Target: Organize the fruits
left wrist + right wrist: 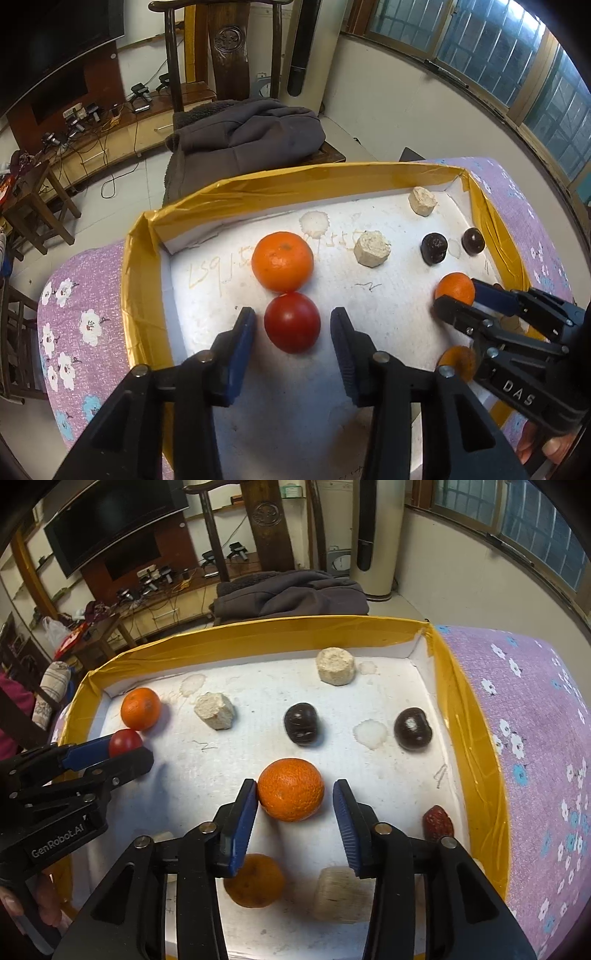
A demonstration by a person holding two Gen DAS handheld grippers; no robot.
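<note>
Blue pads of the left hand-held gripper [292,328] stand spread on either side of a red tomato [292,322], a gap showing on both sides; the tomato sits on the white floor of a yellow-taped tray [144,258], touching a large orange [283,261] just beyond it. To the right, the right hand-held gripper [456,293] reaches around a smaller orange [455,287]. From the right wrist, the right hand-held gripper [295,805] is released around that smaller orange [290,789]: its left pad touches the peel, its right pad stands apart. Two dark fruits [301,723] [413,727] lie farther back, a red date [438,822] near the right wall.
</note>
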